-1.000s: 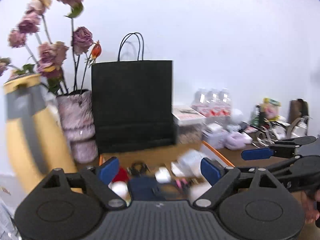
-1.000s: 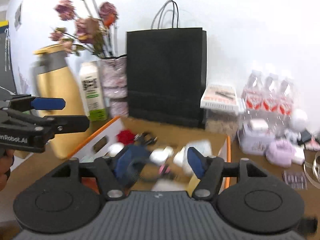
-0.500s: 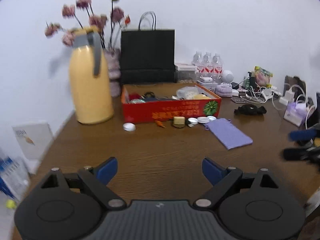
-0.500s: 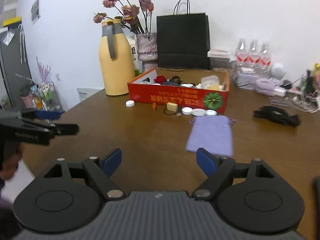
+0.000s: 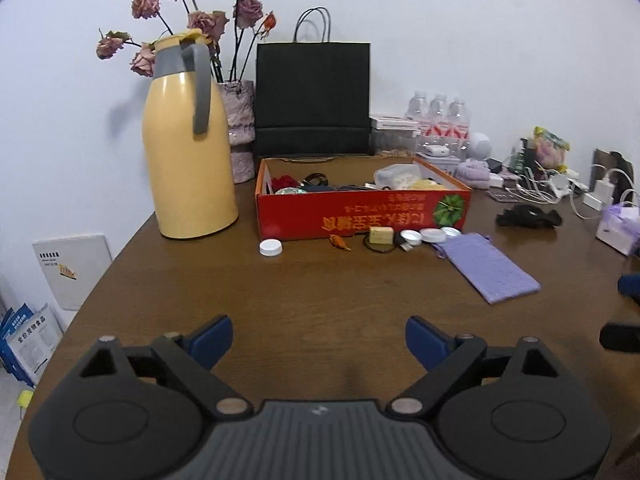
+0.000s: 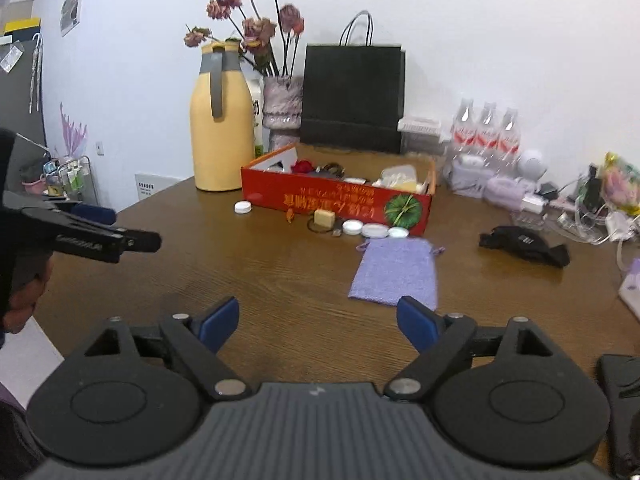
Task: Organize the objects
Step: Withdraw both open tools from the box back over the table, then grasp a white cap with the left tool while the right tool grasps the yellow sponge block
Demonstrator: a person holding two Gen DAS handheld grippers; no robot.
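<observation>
Bright, even light; fisheye-bent edges

Both grippers now well back from red box (image 5: pixel 362 216), over bare wooden table (image 5: pixel 280 300); one second ago both hung directly over box contents. Left gripper (image 5: pixel 319 340) and right gripper (image 6: pixel 319 326) jaws wide, nothing between. Purple pouch (image 6: pixel 394 274) possibly nearer right gripper than half-second ago.

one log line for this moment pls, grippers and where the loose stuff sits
left gripper open, empty | right gripper open, empty | purple pouch, white caps on table before red box
</observation>
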